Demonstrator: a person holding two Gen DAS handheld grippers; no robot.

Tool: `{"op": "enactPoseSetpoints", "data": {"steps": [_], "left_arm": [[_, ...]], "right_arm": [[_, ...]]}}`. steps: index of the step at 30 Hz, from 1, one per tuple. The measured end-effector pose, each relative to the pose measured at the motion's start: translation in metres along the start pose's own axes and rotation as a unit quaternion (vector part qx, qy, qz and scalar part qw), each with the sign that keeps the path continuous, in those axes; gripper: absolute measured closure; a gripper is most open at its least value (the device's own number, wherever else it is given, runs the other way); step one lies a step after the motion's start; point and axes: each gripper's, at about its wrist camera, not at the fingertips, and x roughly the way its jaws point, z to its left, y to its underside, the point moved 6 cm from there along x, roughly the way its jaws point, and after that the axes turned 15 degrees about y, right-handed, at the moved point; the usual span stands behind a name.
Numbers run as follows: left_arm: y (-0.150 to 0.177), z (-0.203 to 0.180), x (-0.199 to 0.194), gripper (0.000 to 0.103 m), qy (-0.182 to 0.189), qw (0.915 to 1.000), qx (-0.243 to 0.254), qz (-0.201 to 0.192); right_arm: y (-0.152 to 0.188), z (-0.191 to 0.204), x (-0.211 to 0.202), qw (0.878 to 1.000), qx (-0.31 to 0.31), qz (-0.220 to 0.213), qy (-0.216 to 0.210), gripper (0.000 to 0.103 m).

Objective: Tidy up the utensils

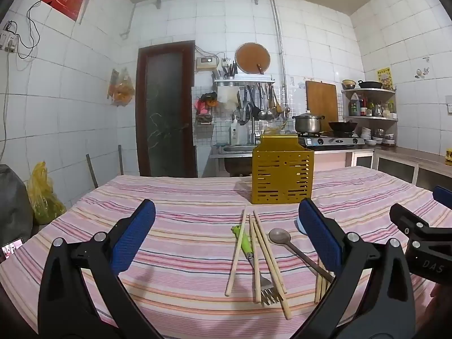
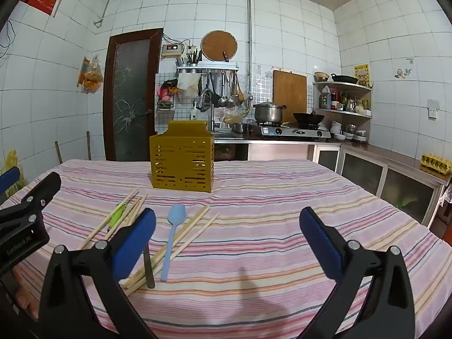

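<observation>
Tongs L (image 1: 226, 231) + R (image 2: 227, 233) both released; chopsticks (image 1: 265, 257) between L's; holder (image 2: 182, 163) beyond, apart.

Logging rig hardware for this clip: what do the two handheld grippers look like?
Both match: glossy black plastic frames with silver pivot screws, each ending in two flat fingers faced with textured blue pads. The left gripper and right gripper share this build. White lettering marks their bodies, "DAS" on the right one. No cables or sleeves are visible.

Both grippers, left (image 1: 226, 236) and right (image 2: 227, 240), are black plastic with silver screws, blue ribbed pads and white lettering.
</observation>
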Motion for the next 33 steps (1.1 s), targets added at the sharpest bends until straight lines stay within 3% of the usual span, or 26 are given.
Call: {"op": "enactPoseSetpoints", "data": {"steps": [33], "left_arm": [[0.003, -0.004, -0.009, 0.005, 0.0, 1.0, 0.008, 0.002]], "right_arm": [[-0.003, -0.002, -0.006, 1.0, -0.002, -0.007, 0.006, 0.004]]}}
